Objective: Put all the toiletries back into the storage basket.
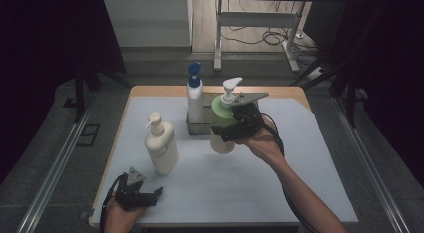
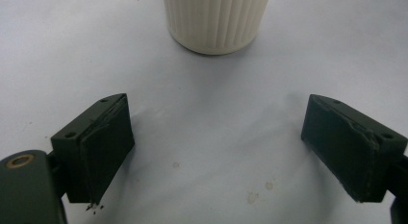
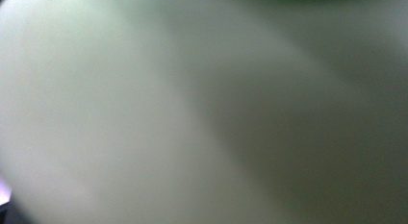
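Note:
A pale bottle with a green collar and white pump (image 1: 220, 143) hangs tilted just above the table's middle, with my right gripper (image 1: 231, 127) shut on its body from the right. Its pale side (image 3: 144, 113) is a close blur in the right gripper view. A cream pump bottle (image 1: 161, 145) stands upright on the white mat to the left. My left gripper (image 1: 155, 194) lies low by the front left edge, pointing right. In the left gripper view it (image 2: 216, 152) is open and holds nothing, and the cream bottle's ribbed base (image 2: 215, 22) stands just ahead.
A white spray bottle with a blue trigger (image 1: 195, 95) stands in a small grey rack (image 1: 191, 127) at the back centre, close behind the lifted bottle. The white mat (image 1: 280, 183) covers a wooden table. Dark curtains hang on both sides.

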`<state>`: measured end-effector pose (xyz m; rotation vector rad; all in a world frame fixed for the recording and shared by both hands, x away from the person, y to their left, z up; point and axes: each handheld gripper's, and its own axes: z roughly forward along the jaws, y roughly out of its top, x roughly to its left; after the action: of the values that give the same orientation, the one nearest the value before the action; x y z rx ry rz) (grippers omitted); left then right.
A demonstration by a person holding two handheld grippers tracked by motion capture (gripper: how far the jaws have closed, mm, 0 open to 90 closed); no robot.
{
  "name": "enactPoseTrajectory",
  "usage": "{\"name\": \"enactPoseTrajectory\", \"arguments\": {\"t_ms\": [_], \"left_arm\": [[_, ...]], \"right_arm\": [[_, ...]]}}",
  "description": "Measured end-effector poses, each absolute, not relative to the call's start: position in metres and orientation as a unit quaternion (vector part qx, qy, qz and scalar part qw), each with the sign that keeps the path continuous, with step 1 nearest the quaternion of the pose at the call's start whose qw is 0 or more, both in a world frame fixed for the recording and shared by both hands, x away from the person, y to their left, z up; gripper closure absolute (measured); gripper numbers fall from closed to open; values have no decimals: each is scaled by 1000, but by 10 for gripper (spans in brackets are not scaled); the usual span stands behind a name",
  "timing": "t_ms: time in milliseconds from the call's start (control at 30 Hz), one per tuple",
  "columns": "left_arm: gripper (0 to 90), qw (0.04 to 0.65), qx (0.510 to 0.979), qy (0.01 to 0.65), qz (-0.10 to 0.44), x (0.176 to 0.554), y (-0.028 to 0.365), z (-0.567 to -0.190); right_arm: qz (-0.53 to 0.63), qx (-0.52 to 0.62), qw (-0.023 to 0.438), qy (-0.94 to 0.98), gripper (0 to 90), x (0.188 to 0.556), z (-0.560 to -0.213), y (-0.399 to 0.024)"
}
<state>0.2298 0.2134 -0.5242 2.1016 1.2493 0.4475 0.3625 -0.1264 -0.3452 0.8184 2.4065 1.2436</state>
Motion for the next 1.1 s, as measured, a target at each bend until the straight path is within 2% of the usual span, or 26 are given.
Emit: {"name": "enactPoseTrajectory", "arguments": {"t_ms": [1100], "left_arm": [[104,322,800,476,171,230,213,-524]], "right_arm": [[434,339,204,809,118,434,-331,-112]]}}
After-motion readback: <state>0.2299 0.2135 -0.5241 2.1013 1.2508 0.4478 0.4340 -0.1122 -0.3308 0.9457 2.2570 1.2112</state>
